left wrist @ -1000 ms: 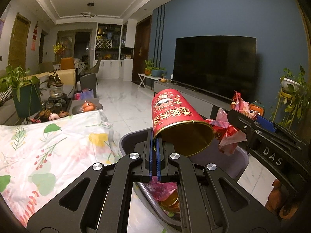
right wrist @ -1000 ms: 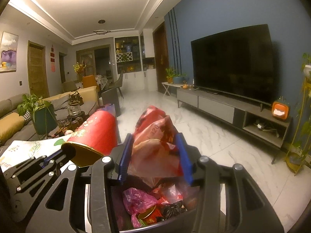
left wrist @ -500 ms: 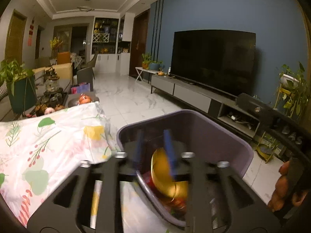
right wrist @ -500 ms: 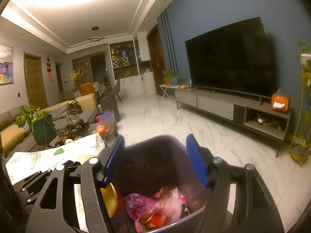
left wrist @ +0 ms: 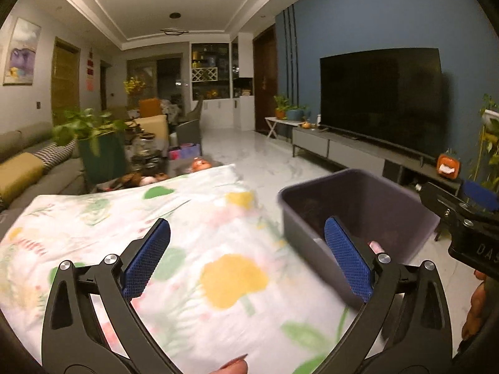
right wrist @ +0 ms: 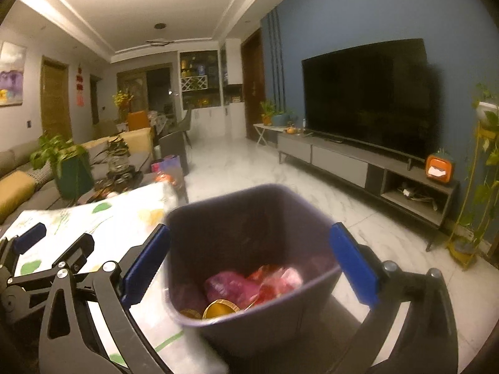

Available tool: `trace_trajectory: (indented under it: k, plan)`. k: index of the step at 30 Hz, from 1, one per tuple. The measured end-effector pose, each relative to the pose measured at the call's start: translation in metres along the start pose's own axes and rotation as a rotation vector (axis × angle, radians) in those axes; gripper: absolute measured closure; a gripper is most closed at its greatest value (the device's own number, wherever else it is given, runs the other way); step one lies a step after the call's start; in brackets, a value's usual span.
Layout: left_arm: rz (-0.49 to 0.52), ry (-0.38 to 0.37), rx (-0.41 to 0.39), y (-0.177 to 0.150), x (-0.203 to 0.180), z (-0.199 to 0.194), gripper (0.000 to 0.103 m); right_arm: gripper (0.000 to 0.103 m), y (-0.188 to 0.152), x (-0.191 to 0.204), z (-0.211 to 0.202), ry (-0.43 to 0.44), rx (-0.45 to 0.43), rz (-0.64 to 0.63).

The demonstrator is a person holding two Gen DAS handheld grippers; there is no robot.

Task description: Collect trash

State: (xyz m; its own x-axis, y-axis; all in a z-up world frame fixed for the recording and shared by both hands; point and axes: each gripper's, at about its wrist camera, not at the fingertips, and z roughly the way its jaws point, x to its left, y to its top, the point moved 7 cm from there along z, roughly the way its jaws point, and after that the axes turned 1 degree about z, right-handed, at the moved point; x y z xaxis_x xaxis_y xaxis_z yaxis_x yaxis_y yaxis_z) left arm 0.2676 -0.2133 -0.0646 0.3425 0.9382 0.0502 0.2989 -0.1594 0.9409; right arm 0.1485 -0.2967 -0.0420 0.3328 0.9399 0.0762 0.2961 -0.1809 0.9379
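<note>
Trash (right wrist: 249, 283) lies inside the bin (right wrist: 249, 205), right of the cloth-covered counter (left wrist: 193, 249). Left gripper (left wrist: 246, 258) and right gripper (right wrist: 249, 261), fingers just opened wide, hold nothing. Drop done; next, seek remaining litter.

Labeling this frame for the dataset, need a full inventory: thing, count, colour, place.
trash bin: 1, dark purple-grey, beside the table edge
trash: several pieces, pink and red wrappers plus a gold-lined can, inside the bin
tablecloth: 1, white floral, over the table
TV: 1, black, on blue wall
TV cabinet: 1, grey, under the TV
potted plant: 1, green, beyond the table
sofa: 1, grey, far left
left gripper: 1, black, blue pads, open, empty
right gripper: 1, same, open, empty
</note>
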Motion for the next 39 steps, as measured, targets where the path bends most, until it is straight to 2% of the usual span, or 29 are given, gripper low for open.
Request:
trace_trajectory:
  k: [9, 13, 19, 28, 39]
  plan:
    - [-0.042, 0.108, 0.059, -0.034, 0.06, -0.068, 0.005, 0.005, -0.021, 0.036, -0.046, -0.022, 0.018, -0.022]
    - [-0.092, 0.144, 0.064, -0.046, 0.089, -0.102, 0.005, 0.005, -0.03, 0.053, -0.068, 0.022, 0.027, -0.029]
    - [-0.107, 0.21, 0.035, -0.055, 0.115, -0.153, 0.005, 0.005, -0.044, 0.081, -0.101, 0.056, 0.036, -0.055]
    - [-0.145, 0.23, 0.028, -0.063, 0.136, -0.202, 0.005, 0.005, -0.051, 0.116, -0.149, 0.108, 0.001, -0.097]
    - [-0.155, 0.254, 0.015, -0.069, 0.146, -0.231, 0.005, 0.005, -0.053, 0.136, -0.179, 0.121, -0.029, -0.126]
